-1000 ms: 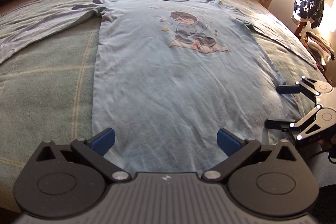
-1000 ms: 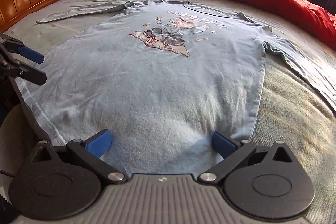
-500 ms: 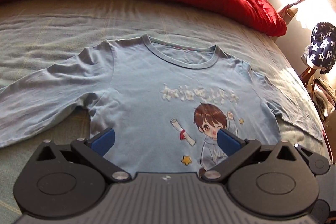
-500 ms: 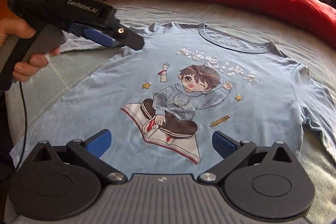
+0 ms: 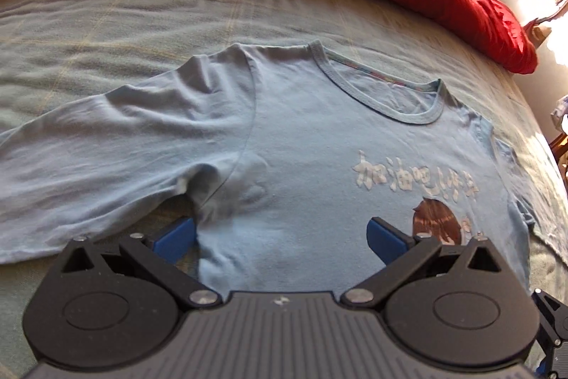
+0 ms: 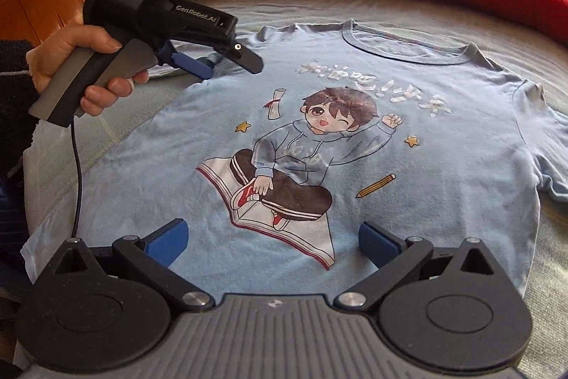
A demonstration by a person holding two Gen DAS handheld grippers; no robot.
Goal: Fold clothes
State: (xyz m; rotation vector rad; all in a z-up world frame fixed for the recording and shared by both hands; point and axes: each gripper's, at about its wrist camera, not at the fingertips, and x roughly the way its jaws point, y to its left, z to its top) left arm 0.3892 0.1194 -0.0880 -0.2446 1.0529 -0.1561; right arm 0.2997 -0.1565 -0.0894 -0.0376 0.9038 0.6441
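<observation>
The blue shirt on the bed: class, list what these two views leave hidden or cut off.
- Blue shirt hem: right wrist view, hidden behind the right gripper body.
- Long sleeve cuff: left wrist view, cut off by the left edge.
- Cartoon print: left wrist view, mostly hidden by the left gripper.

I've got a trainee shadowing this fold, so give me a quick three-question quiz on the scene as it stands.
1. True or false: the shirt lies print side up on the bed.
2. Which part of the shirt is the left gripper over? A) the collar B) the underarm by the long sleeve C) the bottom hem
3. Fill in: both the left gripper and the right gripper are ____, holding nothing.

Key: 1 true; 2 B; 3 open.
</observation>
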